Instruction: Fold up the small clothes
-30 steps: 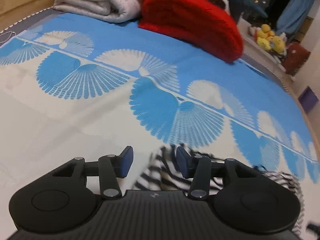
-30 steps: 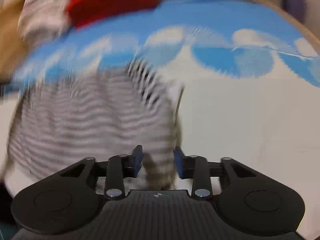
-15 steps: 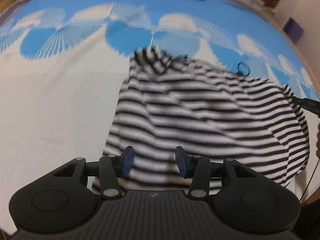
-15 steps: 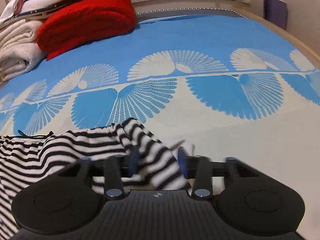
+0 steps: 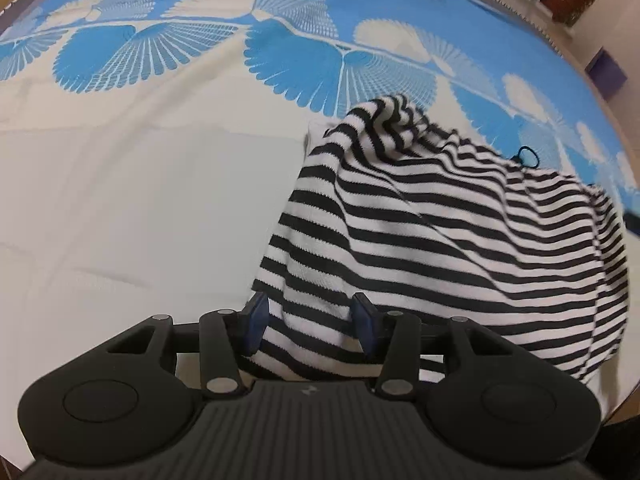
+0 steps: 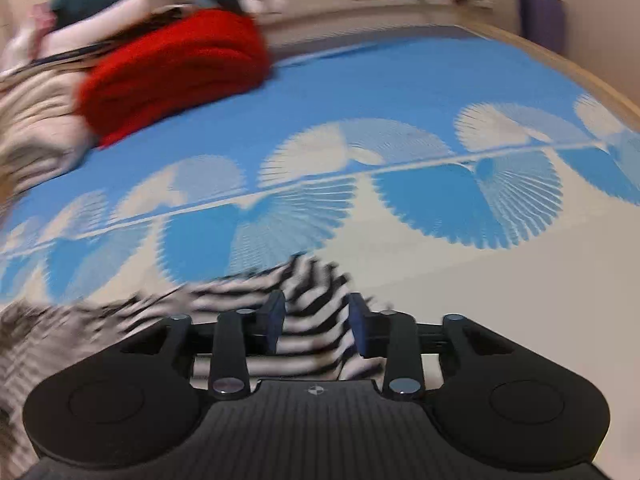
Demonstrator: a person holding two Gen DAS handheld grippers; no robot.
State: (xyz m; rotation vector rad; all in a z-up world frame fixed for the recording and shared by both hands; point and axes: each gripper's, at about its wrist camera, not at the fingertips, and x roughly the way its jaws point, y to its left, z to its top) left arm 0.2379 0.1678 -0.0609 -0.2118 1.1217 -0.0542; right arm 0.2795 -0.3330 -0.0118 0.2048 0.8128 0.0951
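**Striped garment between both grippers on the bed**

As you look along your left gripper [image 5: 310, 322], its blue pads stand partly apart with a lower corner of the black-and-white striped garment [image 5: 440, 232] bunched between them; the cloth fills the gap, but you cannot tell whether the pads press on it. The garment spreads away to the right over the bed [image 5: 120, 200], on the pale part of a blue-and-cream fan-patterned cover, with one corner peaked up near the blue fans. A small dark loop [image 5: 528, 156] shows at its far edge.

In your right wrist view, blurred by motion, your right gripper [image 6: 316, 322] has just been opening, and a fold of the striped garment [image 6: 308, 312] lies between its pads; a firm grip cannot be made out. The rest trails off to the left. Beyond, a red folded blanket [image 6: 176, 72] sits beside a pale folded pile [image 6: 36, 128].
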